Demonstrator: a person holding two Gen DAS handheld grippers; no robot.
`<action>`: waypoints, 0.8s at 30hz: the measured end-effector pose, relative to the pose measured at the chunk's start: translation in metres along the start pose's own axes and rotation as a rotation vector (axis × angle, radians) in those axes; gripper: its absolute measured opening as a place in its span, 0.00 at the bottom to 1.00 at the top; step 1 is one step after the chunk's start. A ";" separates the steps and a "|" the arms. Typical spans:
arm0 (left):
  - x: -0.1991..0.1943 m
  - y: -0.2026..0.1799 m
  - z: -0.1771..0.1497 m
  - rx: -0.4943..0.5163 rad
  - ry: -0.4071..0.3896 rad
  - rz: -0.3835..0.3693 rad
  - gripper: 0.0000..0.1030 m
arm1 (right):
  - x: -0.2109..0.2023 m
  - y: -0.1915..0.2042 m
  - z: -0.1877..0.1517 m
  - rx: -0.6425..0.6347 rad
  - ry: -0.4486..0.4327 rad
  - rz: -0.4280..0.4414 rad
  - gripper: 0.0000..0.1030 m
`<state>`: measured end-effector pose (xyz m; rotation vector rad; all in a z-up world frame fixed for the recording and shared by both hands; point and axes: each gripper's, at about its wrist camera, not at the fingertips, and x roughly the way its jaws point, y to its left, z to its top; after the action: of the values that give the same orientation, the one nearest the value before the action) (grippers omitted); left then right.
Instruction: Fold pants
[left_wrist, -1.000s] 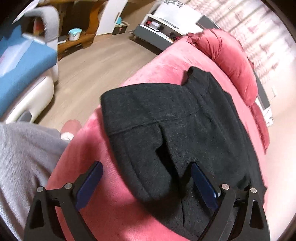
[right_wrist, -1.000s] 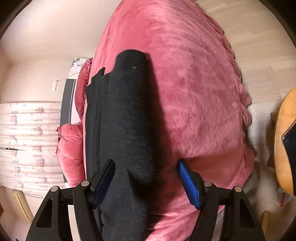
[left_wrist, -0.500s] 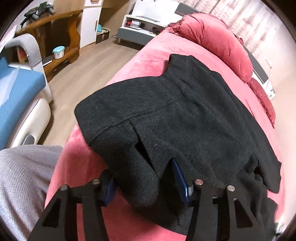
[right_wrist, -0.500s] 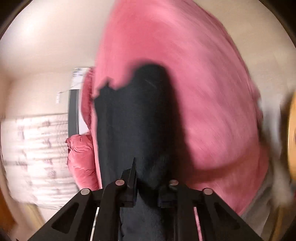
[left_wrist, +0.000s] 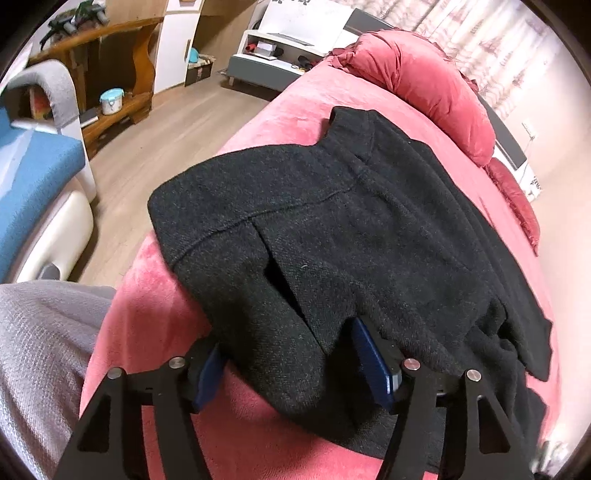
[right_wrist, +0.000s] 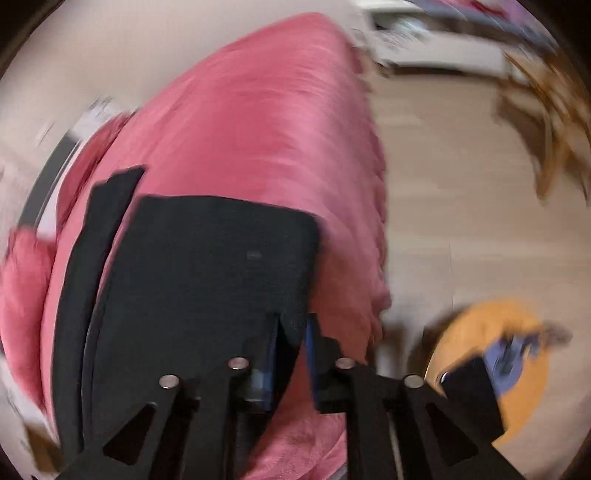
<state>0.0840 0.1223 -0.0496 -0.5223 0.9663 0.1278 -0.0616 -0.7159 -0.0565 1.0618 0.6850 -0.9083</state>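
Black pants (left_wrist: 351, 229) lie across a pink bed (left_wrist: 295, 107), waistband toward the far end. My left gripper (left_wrist: 291, 369) sits at the near edge with a thick fold of the pants filling the gap between its blue pads; its jaws are opening slightly. In the blurred right wrist view the pants (right_wrist: 207, 277) show as a broad dark flap. My right gripper (right_wrist: 291, 350) pinches a corner of that flap between nearly closed pads, and its jaws are easing open a little. Pink bedding (right_wrist: 266, 122) stretches beyond.
A red pillow (left_wrist: 424, 77) lies at the head of the bed. A person's grey-clad leg (left_wrist: 40, 350) is at the lower left. A blue sofa (left_wrist: 33, 177) and wooden shelves (left_wrist: 122, 74) stand across the floor. A round orange table (right_wrist: 491, 362) is beside the bed.
Both grippers have closed from wide open onto the pants. The left one took the near fold. The right one took an edge, rose and swung, so the pants now show as a wide flap.
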 end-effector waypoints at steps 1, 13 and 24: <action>-0.001 0.003 0.001 -0.017 0.000 -0.012 0.65 | -0.005 0.000 -0.003 0.022 -0.033 -0.006 0.30; 0.010 0.021 0.018 -0.188 -0.024 -0.063 0.54 | -0.065 0.174 -0.140 -0.621 -0.070 0.301 0.37; -0.037 0.025 0.028 -0.040 -0.013 -0.188 0.11 | -0.026 0.262 -0.335 -1.159 0.488 0.488 0.38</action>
<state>0.0754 0.1614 -0.0159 -0.6452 0.8984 -0.0182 0.1401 -0.3410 -0.0400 0.3262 1.0883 0.2432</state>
